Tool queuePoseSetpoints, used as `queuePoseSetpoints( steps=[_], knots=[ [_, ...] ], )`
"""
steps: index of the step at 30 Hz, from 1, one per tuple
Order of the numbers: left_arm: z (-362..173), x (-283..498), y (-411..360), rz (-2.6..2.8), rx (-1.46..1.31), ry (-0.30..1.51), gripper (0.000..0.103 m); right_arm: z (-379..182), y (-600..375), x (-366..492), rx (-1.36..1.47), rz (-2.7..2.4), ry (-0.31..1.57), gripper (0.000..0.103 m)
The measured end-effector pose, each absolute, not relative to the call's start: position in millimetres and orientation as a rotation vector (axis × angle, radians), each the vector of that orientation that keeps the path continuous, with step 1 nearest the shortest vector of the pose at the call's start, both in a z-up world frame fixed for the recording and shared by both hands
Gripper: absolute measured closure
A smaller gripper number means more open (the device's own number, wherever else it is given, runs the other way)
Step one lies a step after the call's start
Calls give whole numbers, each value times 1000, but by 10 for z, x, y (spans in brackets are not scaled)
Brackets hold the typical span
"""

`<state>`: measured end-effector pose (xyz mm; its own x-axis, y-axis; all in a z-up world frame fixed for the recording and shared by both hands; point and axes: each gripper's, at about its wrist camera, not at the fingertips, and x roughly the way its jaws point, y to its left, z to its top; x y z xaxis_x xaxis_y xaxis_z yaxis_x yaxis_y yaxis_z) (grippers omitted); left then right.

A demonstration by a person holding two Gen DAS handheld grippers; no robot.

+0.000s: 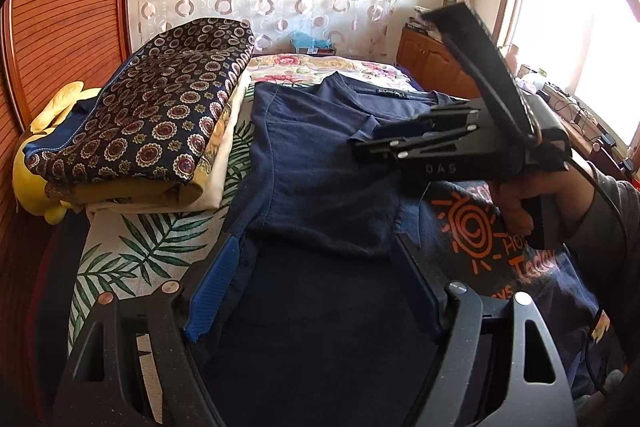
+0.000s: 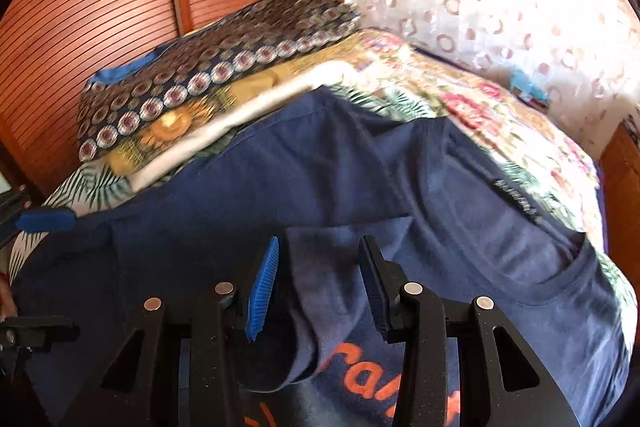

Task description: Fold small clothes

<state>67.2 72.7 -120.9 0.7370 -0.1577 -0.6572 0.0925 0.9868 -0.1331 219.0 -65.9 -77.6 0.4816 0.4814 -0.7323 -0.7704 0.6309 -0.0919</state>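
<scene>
While a navy T-shirt (image 1: 320, 163) lies spread on the bed (image 1: 160, 247), beside a stack of folded clothes (image 1: 152, 123) at the bed's left edge, the step in hand is the sleeve fold. The right claw (image 2: 320, 287) stands narrowed around a turned-over sleeve (image 2: 320, 267), though whether the pads press it cannot be told. The left claw (image 1: 312, 287) hangs wide over the hem, holding nothing. The next move probably calls for a firm pinch and carrying the sleeve inward.
</scene>
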Motion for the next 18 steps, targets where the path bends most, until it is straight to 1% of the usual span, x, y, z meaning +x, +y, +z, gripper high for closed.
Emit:
queuePoseSetpoints(
  steps=[1, 2, 5, 14, 18],
  knots=[
    [-1219, 675, 730, -137, -94, 732, 24, -819, -639, 2182, -464, 800, 741, 79],
    [-1231, 677, 732, -137, -95, 734, 24, -816, -658, 2188, -467, 804, 730, 82],
    [-1267, 692, 732, -133, -92, 747, 24, -820, -724, 2196, -435, 797, 735, 94],
    [-1254, 681, 708, -137, -82, 743, 24, -704, -1331, 2271, -194, 693, 703, 95],
    [-1237, 669, 672, -145, -80, 739, 24, -699, -1608, 2171, -140, 663, 690, 94]
  ],
)
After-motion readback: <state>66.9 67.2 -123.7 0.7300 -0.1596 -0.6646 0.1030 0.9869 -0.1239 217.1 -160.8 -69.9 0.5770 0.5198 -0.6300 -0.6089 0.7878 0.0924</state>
